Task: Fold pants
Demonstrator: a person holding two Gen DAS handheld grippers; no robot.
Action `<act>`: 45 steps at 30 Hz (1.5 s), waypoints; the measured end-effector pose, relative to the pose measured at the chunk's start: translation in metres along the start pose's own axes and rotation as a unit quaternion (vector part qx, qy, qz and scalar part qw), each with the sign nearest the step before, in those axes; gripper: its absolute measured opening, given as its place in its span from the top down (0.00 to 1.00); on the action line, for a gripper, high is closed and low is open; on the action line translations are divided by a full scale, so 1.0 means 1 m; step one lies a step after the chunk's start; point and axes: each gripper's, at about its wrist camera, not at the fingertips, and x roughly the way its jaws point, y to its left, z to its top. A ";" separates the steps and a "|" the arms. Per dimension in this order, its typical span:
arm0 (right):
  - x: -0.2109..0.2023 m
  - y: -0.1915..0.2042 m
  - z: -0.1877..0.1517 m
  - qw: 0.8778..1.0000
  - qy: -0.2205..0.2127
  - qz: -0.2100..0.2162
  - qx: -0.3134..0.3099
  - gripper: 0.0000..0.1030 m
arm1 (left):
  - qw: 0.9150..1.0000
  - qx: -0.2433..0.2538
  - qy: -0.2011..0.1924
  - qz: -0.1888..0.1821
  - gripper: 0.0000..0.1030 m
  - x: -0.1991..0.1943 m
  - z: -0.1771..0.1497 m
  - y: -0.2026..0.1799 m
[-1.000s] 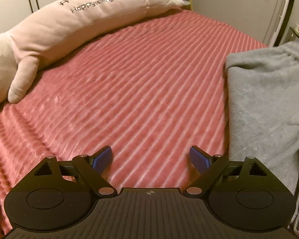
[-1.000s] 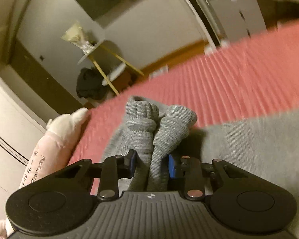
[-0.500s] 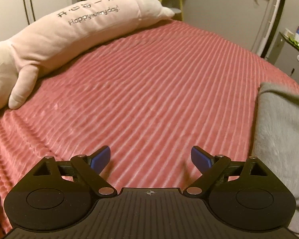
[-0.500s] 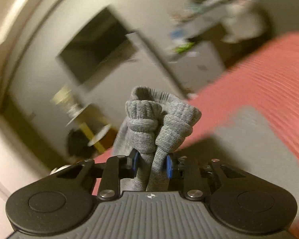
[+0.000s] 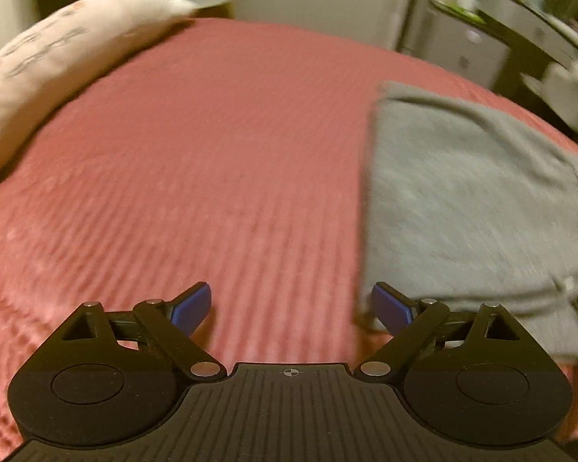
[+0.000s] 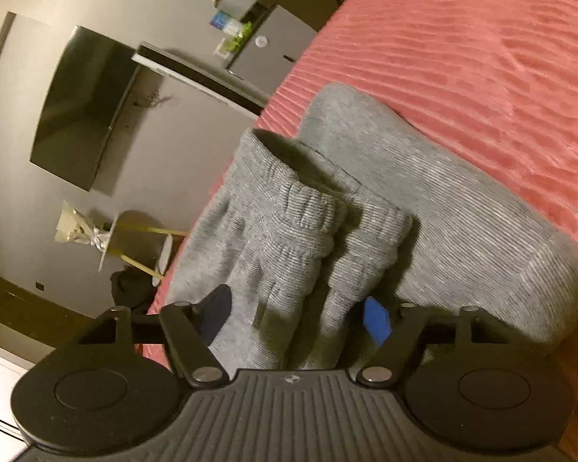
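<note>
Step in hand: releasing the fold. The pants (image 6: 424, 200) lie doubled on the bed (image 6: 481, 57); the right gripper (image 6: 296, 317) has just been opening, cuffs between its pads, unclamped. Left gripper (image 5: 291, 308) stands apart, empty. Next: withdraw, then smooth.

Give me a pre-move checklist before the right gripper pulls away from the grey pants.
1. Right gripper released: ok, jaws have just been opening and the pads stand off the cuffs between them.
2. Cuffs laid on the folded pants: ok.
3. Cuff edges aligned: not ok, one sits ahead of the other.
4. Left gripper free: ok, open, empty, over the red bedspread.
5. Pants fully on the bed: cannot tell.
</note>
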 end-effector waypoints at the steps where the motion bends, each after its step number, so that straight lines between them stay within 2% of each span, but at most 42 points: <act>1: -0.001 0.002 -0.002 1.000 -0.003 0.002 -0.008 0.72 | 1.000 0.009 0.000 -0.006 0.09 0.001 -0.001 -0.004; 3: 0.003 0.002 -0.002 1.000 0.000 0.005 -0.017 0.71 | 1.000 0.024 0.005 -0.015 0.09 0.005 -0.003 -0.012; 5: 0.004 0.000 -0.002 1.000 0.008 0.005 -0.003 0.58 | 0.998 0.050 0.013 -0.029 0.11 0.007 -0.007 -0.023; 6: 0.006 -0.003 0.000 1.000 0.013 0.006 0.008 0.53 | 0.997 0.064 0.011 -0.028 0.11 0.007 -0.010 -0.029; 7: 0.009 -0.003 0.001 1.000 0.016 0.010 0.018 0.43 | 0.996 0.081 0.003 -0.022 0.11 0.006 -0.014 -0.036; 10: 0.019 0.002 0.002 1.000 0.017 0.014 0.019 0.40 | 0.995 0.099 0.001 0.003 0.12 0.014 -0.019 -0.048; 12: 0.021 0.008 -0.001 1.000 0.013 -0.005 0.000 0.66 | 0.996 0.084 0.006 0.004 0.16 0.021 -0.017 -0.049; 13: 0.022 0.015 0.000 1.000 0.009 -0.019 -0.016 0.74 | 0.998 0.070 0.004 -0.002 0.19 0.022 -0.015 -0.043; 15: 0.015 0.032 0.002 0.999 0.001 -0.017 -0.048 0.79 | 0.999 0.047 -0.001 -0.012 0.27 0.022 -0.014 -0.035; 17: -0.001 0.054 0.006 0.996 -0.019 0.003 -0.085 0.82 | 0.999 0.034 -0.014 -0.027 0.48 0.019 -0.014 -0.031; 19: -0.020 0.071 0.012 0.994 -0.041 0.027 -0.097 0.83 | 0.997 0.020 -0.036 -0.058 0.55 0.011 -0.016 -0.024; 22: -0.049 0.078 0.018 0.992 -0.070 0.059 -0.092 0.83 | 0.991 0.033 -0.096 -0.088 0.58 -0.010 -0.021 -0.025; 24: -0.070 0.074 0.015 0.987 -0.099 0.062 -0.113 0.83 | 0.989 0.056 -0.105 -0.090 0.50 -0.016 -0.026 -0.030; 26: -0.083 0.059 0.011 0.983 -0.122 0.046 -0.127 0.82 | 0.991 0.070 -0.081 -0.078 0.35 -0.012 -0.027 -0.035; 27: -0.084 0.046 0.011 0.985 -0.120 0.029 -0.122 0.82 | 0.993 0.068 -0.064 -0.074 0.33 -0.008 -0.026 -0.035; 28: -0.080 0.035 0.014 0.988 -0.106 0.005 -0.113 0.77 | 0.994 0.065 -0.045 -0.071 0.33 -0.005 -0.026 -0.033; 29: -0.072 0.018 0.018 0.992 -0.074 -0.043 -0.092 0.72 | 0.995 0.060 -0.028 -0.072 0.33 -0.001 -0.024 -0.032; 30: -0.064 0.001 0.021 0.993 -0.038 -0.089 -0.063 0.70 | 0.995 0.053 -0.021 -0.077 0.33 -0.002 -0.023 -0.029; 31: -0.061 -0.014 0.022 0.993 -0.014 -0.108 -0.035 0.69 | 0.995 0.051 -0.027 -0.083 0.34 -0.006 -0.023 -0.026; 32: -0.064 -0.029 0.021 0.996 -0.005 -0.092 -0.004 0.64 | 0.994 0.054 -0.035 -0.092 0.35 -0.011 -0.024 -0.025; 33: -0.070 -0.038 0.020 0.997 -0.013 -0.069 0.018 0.62 | 0.992 0.059 -0.042 -0.107 0.35 -0.018 -0.025 -0.023; 34: -0.078 -0.039 0.020 0.998 -0.022 -0.060 0.026 0.55 | 0.987 0.064 -0.045 -0.138 0.34 -0.023 -0.025 -0.020; 35: -0.085 -0.035 0.023 0.997 -0.034 -0.066 0.018 0.46 | 0.984 0.062 -0.049 -0.162 0.32 -0.030 -0.026 -0.017; 37: -0.100 -0.019 0.027 0.991 -0.080 -0.105 -0.028 0.39 | 0.980 0.046 -0.068 -0.179 0.25 -0.044 -0.030 -0.010; 39: -0.115 0.000 0.028 0.974 -0.135 -0.155 -0.092 0.39 | 0.982 0.033 -0.089 -0.163 0.24 -0.050 -0.028 -0.008; 41: -0.124 0.018 0.025 0.959 -0.179 -0.155 -0.155 0.41 | 0.984 0.037 -0.101 -0.143 0.23 -0.049 -0.020 -0.014; 42: -0.124 0.025 0.024 0.952 -0.187 -0.149 -0.189 0.46 | 0.985 0.046 -0.097 -0.135 0.23 -0.045 -0.017 -0.020; 44: -0.114 0.041 0.018 0.942 -0.181 -0.136 -0.248 0.68 | 0.988 0.063 -0.086 -0.109 0.23 -0.035 -0.010 -0.037; 45: -0.105 0.046 0.015 0.940 -0.169 -0.122 -0.270 0.72 | 0.989 0.075 -0.082 -0.098 0.23 -0.026 -0.008 -0.045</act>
